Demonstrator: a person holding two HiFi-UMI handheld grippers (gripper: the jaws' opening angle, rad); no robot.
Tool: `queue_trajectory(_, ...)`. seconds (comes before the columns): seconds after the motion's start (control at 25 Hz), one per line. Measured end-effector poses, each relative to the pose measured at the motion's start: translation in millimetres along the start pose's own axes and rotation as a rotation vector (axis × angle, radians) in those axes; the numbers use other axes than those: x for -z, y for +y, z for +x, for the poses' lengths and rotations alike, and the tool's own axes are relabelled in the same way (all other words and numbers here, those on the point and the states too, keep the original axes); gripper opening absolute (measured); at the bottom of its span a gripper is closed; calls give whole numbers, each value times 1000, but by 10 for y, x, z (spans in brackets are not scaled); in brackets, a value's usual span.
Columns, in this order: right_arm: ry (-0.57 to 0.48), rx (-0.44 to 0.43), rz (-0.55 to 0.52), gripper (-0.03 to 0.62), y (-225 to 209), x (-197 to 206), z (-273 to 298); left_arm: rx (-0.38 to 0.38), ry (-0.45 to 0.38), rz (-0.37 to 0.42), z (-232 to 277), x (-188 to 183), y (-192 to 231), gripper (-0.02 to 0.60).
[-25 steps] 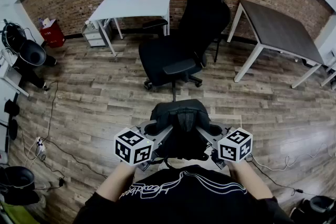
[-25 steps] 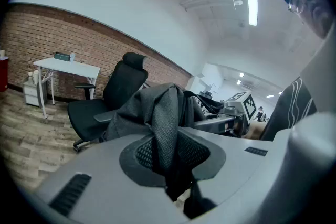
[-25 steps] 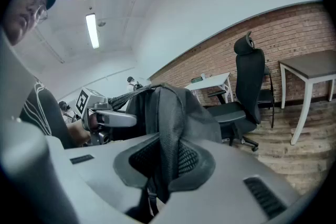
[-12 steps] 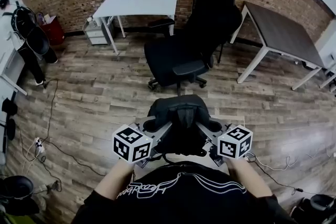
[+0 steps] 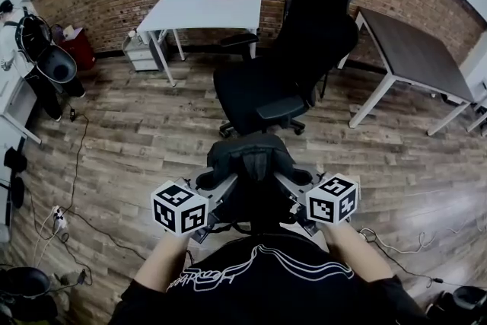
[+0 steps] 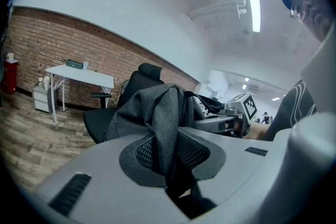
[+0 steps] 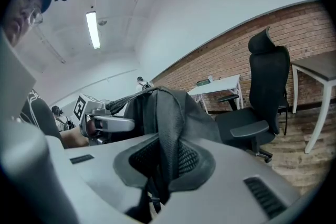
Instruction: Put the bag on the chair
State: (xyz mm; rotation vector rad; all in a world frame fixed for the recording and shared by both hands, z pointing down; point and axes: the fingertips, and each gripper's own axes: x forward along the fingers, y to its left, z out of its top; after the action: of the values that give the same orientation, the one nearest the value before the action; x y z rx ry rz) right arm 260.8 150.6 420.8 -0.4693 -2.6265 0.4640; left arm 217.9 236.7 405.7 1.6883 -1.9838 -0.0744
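Left gripper and right gripper each clamp a strap of the black backpack; carry it level, centring over the office chair seat at upper centre

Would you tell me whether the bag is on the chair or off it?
Off it: the left gripper and right gripper are shut on the bag, short of the chair, whose seat is bare.

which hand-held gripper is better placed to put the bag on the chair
Neither alone: left hand-held gripper and right hand-held gripper are both shut on the bag; the chair stands straight ahead.
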Motion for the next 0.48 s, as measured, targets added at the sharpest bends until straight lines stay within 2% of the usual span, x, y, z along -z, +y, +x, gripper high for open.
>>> queue_trajectory(0.24, 13, -45, 41, 37, -376, -129, 500, -43, 34, -28, 247, -115, 526, 84)
queue_trajectory(0.48, 54, -85, 94, 37, -835, -310, 1222, -95, 81, -90, 543, -270, 1284, 84)
